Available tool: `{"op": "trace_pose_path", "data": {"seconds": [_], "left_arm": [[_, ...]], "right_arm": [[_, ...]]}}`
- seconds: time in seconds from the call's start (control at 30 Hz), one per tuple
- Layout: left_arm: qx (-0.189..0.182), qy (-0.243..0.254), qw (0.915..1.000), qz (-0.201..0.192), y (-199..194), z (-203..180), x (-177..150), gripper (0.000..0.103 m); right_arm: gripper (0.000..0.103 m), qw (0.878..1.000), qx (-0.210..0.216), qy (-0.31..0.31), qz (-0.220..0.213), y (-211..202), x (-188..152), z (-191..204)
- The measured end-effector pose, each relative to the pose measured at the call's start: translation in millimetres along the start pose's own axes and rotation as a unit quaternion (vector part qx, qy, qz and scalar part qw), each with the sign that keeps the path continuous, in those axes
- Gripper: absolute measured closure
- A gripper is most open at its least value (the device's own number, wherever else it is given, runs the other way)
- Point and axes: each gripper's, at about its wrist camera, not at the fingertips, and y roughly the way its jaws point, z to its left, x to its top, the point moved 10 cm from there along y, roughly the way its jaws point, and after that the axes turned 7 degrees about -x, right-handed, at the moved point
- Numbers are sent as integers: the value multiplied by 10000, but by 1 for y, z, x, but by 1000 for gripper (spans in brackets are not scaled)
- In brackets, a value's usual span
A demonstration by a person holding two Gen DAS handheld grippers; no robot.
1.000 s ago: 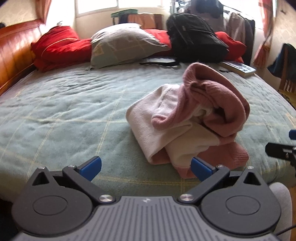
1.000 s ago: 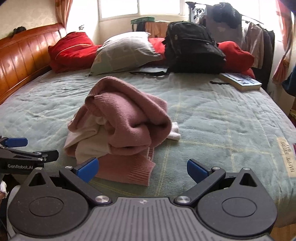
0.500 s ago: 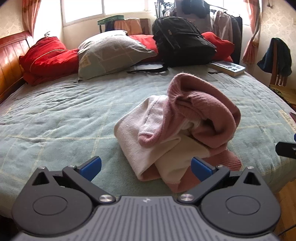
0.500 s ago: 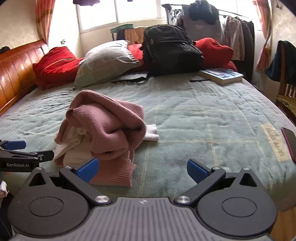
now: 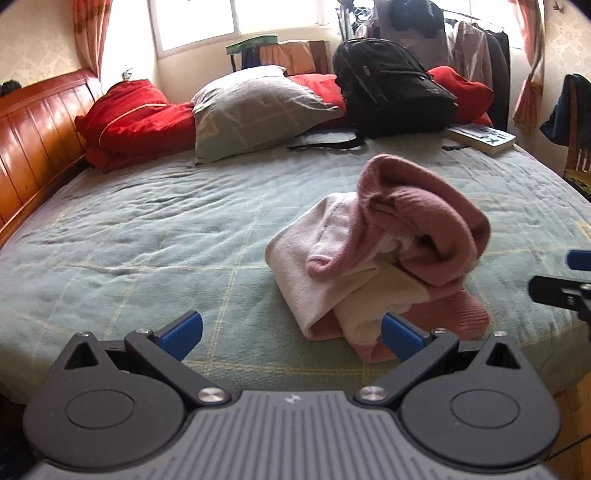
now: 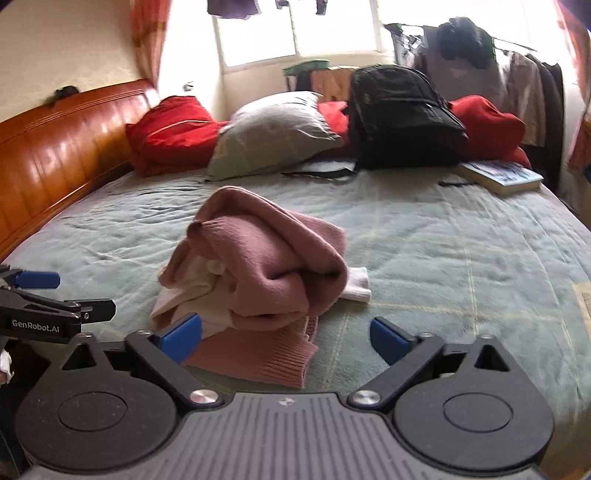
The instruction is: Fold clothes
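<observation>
Clearly I've folded nothing yet: the pink sweater (image 5: 417, 221) lies crumpled near the bed's (image 5: 147, 236) near edge, left gripper (image 5: 291, 332) spread wide, right gripper (image 6: 286, 334) just narrowing, both empty.

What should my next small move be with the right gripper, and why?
Probably ease the right gripper forward onto the ribbed pink hem: its jaws, just narrowed, are open and empty, and the pink sweater lies bunched.

Bright window (image 5: 236, 22) backlight, fisheye-warped edges, slight blur.
</observation>
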Motion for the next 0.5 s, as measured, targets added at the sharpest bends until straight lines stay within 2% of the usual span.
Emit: {"op": "trace_pose_path", "data": {"seconds": [0.17,0.27,0.5], "left_arm": [[-89,117,9999,-59,0,-15,4,1],[-224,103,9997,-74,3,-22,5,1],[-278,-26,9996,-85,1,-22,0,1]], "right_arm": [[26,9999,-22,-116,119,-1,-8,-9],[27,9996,-113,-192,184,0,-13,-16],[27,9992,-115,-265,269,-1,-18,-18]]}}
